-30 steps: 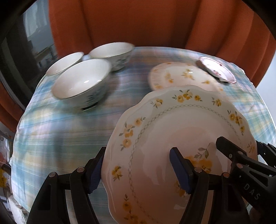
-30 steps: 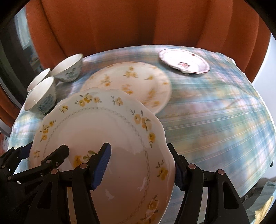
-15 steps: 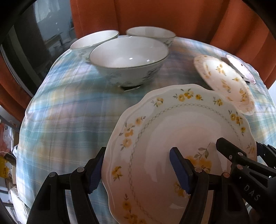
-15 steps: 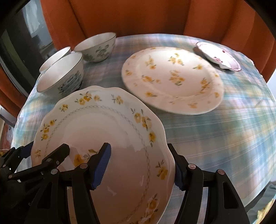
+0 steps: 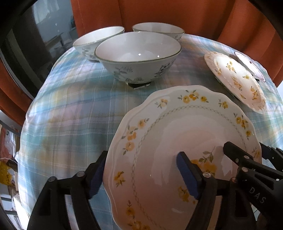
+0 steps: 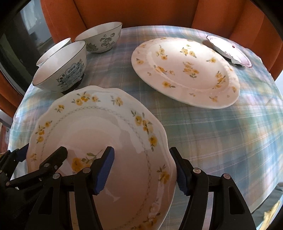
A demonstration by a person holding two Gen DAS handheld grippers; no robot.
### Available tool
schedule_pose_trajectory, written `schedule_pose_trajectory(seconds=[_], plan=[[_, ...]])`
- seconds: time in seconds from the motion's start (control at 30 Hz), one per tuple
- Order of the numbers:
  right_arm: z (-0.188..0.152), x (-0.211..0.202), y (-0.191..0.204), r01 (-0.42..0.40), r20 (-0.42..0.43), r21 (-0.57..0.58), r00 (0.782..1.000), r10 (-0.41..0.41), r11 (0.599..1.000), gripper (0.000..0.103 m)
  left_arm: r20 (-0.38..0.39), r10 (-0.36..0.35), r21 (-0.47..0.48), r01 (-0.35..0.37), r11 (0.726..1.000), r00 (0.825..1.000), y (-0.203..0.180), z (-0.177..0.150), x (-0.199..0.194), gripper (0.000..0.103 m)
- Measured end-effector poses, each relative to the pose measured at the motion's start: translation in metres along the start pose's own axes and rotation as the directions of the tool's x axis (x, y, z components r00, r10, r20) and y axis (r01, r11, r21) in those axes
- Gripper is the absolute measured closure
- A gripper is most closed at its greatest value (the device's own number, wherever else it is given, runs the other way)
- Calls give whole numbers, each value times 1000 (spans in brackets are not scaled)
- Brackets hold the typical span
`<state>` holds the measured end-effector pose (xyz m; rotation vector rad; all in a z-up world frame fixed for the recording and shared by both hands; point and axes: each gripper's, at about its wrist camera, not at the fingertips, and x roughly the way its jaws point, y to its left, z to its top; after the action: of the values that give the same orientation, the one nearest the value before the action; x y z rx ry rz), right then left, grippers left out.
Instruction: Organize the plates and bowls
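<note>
A scalloped white plate with yellow flowers [image 5: 185, 141] [image 6: 99, 134] is held above the table by both grippers. My left gripper [image 5: 141, 173] is shut on its left edge and my right gripper [image 6: 143, 169] is shut on its right edge. A larger round plate with yellow flowers [image 6: 187, 70] [image 5: 235, 79] lies flat on the checked tablecloth [image 6: 212, 132] ahead and to the right. Three white bowls with blue patterns [image 5: 138, 56] [image 6: 61, 69] stand at the far left.
A small white dish with a dark rim [image 6: 230, 51] sits at the far right edge behind the large plate. Orange curtains [image 6: 141, 12] hang behind the table. The round table's edge drops off at left and right.
Both grippers have carried the scalloped plate forward over the table. The bowls and the large flowered plate now look nearer and bigger. The grip has not changed.
</note>
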<state>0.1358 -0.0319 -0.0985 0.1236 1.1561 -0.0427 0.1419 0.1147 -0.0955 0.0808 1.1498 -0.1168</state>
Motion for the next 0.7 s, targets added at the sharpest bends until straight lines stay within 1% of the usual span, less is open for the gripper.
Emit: schedule_pose_trajectory(seconds=[0.03, 0.07, 0.13, 0.2, 0.27, 0.43, 0.53, 0.7], plan=[[0, 0, -1, 2, -7, 4, 1000, -2, 1000, 35, -16, 0, -5, 0, 1000, 1000, 2, 0, 2, 11], [-1, 0, -3, 4, -14, 9, 1000, -4, 1000, 35, -32, 2, -11, -3, 1000, 999, 5, -1, 3, 7], [-3, -2, -8, 3, -18, 25, 1000, -2, 1000, 30, -44, 6, -12, -7, 1000, 999, 9, -2, 3, 6], [-4, -6, -14, -6, -8, 50, 1000, 6, 999, 18, -27, 21, -9, -21, 1000, 999, 10, -3, -2, 6], [-5, -12, -16, -17, 14, 54, 1000, 17, 998, 15, -14, 21, -6, -21, 1000, 1000, 11, -3, -8, 6], [-3, -34, -15, -22, 49, 38, 999, 20, 999, 15, 10, -1, -22, 1, 1000, 1000, 11, -2, -32, 6], [3, -52, -15, -26, 83, 23, 996, 24, 999, 15, 35, 0, -33, 1, 999, 999, 12, 2, -48, 5], [12, -74, -20, -34, 128, 17, 991, 32, 999, 15, 75, -10, -61, 15, 998, 997, 8, 12, -64, 5]])
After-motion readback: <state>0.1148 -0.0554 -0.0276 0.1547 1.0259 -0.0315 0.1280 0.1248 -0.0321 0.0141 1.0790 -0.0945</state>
